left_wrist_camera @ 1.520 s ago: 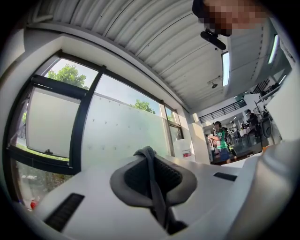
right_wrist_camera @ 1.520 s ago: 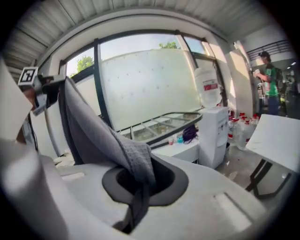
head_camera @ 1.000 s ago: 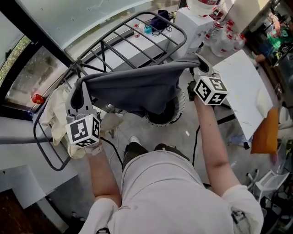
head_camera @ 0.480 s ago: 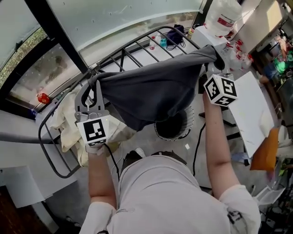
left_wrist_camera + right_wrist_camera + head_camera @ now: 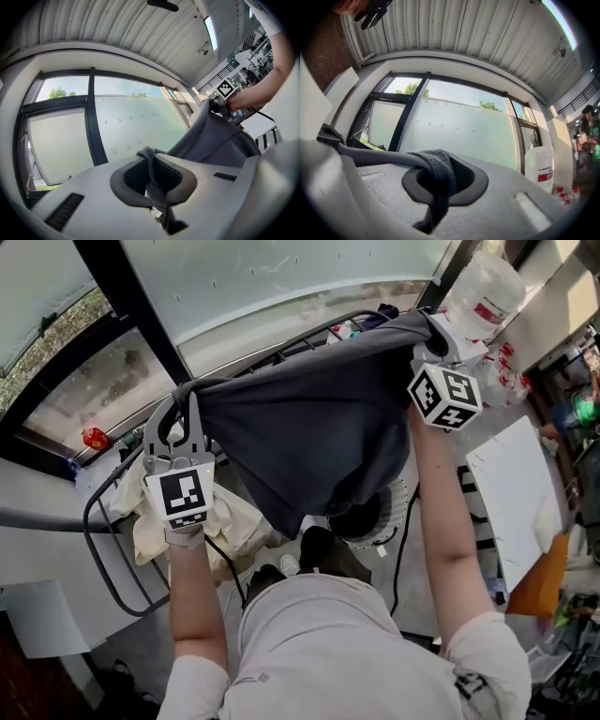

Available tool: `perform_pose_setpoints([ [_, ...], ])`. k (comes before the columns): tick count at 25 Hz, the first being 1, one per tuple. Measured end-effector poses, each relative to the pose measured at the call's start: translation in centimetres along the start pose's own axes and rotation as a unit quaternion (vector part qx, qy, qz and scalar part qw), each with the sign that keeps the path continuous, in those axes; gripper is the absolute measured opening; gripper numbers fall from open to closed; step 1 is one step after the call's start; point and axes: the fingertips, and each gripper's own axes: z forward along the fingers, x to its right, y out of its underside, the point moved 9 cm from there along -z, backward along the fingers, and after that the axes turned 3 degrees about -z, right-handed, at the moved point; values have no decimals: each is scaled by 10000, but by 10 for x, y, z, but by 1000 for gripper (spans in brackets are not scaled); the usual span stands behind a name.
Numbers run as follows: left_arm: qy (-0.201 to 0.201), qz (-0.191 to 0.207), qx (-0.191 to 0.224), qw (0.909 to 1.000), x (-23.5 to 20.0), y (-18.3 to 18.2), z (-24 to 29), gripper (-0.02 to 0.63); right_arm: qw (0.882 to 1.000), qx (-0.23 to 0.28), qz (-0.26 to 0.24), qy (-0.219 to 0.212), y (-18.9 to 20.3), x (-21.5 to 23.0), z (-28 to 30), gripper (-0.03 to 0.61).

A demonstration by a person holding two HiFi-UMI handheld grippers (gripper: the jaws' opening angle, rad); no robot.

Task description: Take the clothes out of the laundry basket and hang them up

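- Two in play — left hand-held gripper [image 5: 183, 407] and right hand-held gripper [image 5: 433, 332] — each clenched on one dark grey garment [image 5: 319, 437], spread between them.
- One cream cloth [image 5: 239, 521], one laundry basket [image 5: 398, 502] below.

Dark grey cloth garment [image 5: 319, 442]: matt, soft, fine-knit surface. Left of it, black tubular metal drying rack [image 5: 91, 529]: smooth, dull sheen. It carries a crumpled cream cloth [image 5: 244, 521], matt. Behind the garment, frosted glass window pane [image 5: 281, 277]: smooth. Right of the garment, translucent white plastic jug [image 5: 483, 296]: glossy.
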Motion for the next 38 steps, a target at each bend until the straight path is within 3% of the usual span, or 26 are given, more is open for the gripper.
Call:
perform_pose_setpoints([
  [11, -798, 177, -467, 9956, -56, 17, 100, 8, 9954, 19, 99, -955, 35, -15, 174, 9],
  [20, -1408, 95, -657, 9878, -121, 21, 167, 8, 9867, 138, 292, -1593, 28, -45, 305, 9],
  [24, -1614, 118, -840, 9832, -139, 30, 181, 8, 9823, 102, 118, -1869, 37, -69, 342, 9],
  [29, -1585, 131, -1336, 9782, -139, 65, 188, 8, 9718, -467, -332, -2288, 92, -96, 355, 9],
  [38, -1299, -127, -2419, 9615, -106, 147, 191, 9, 9405, -1712, -894, -2794, 200, -118, 334, 9],
])
